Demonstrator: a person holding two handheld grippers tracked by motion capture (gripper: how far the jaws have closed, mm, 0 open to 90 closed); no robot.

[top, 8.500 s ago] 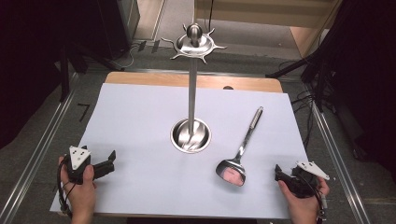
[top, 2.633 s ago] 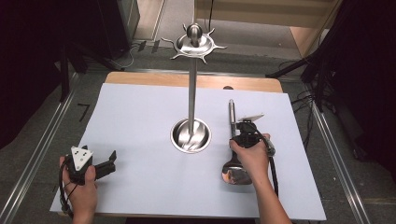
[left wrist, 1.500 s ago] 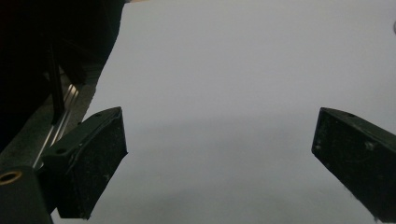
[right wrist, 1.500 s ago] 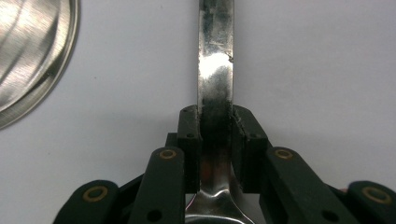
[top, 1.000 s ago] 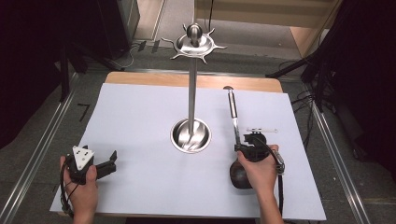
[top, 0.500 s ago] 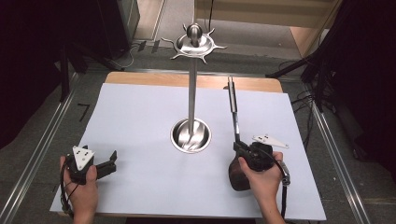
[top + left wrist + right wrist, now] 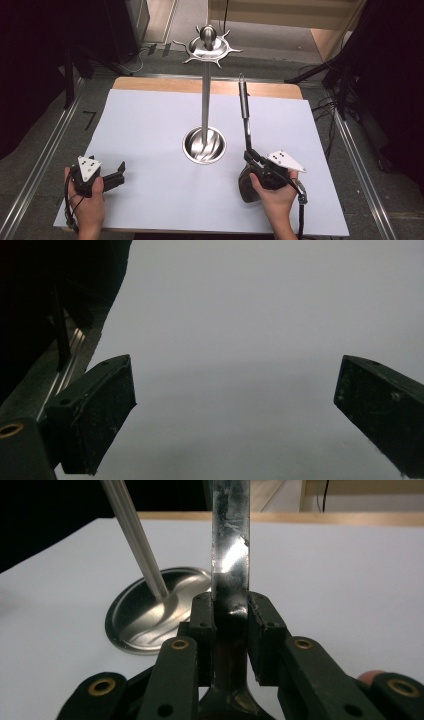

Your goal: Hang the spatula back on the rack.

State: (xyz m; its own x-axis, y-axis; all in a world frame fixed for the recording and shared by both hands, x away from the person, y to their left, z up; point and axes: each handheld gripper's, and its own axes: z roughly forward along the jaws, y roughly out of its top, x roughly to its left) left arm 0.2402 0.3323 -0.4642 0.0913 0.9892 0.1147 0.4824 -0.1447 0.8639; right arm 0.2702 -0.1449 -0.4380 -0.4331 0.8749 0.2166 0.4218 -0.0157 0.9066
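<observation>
A steel ladle (image 7: 244, 110) is lifted at its handle end, its bowl (image 7: 246, 186) low by my right hand. My right gripper (image 7: 253, 159) is shut on the handle just above the bowl. In the right gripper view the jaws clamp the flat handle (image 7: 230, 555) from both sides. A steel utensil stand (image 7: 205, 90) rises from a round base (image 7: 204, 145) at mid-table, with a hooked crown (image 7: 207, 47) on top. My left gripper (image 7: 116, 176) rests at the front left, open and holding nothing. Its wide-apart fingers (image 7: 95, 410) hover over bare white surface.
A white sheet (image 7: 150, 125) covers the table, with a wooden strip (image 7: 175, 85) at the far edge. Metal rails (image 7: 40, 165) run along both sides. Dark curtains and cables surround the table.
My right gripper reached to the ladle, shut on its handle near the bowl and drew back toward the front, tilting the handle end up. The left gripper stayed put.
</observation>
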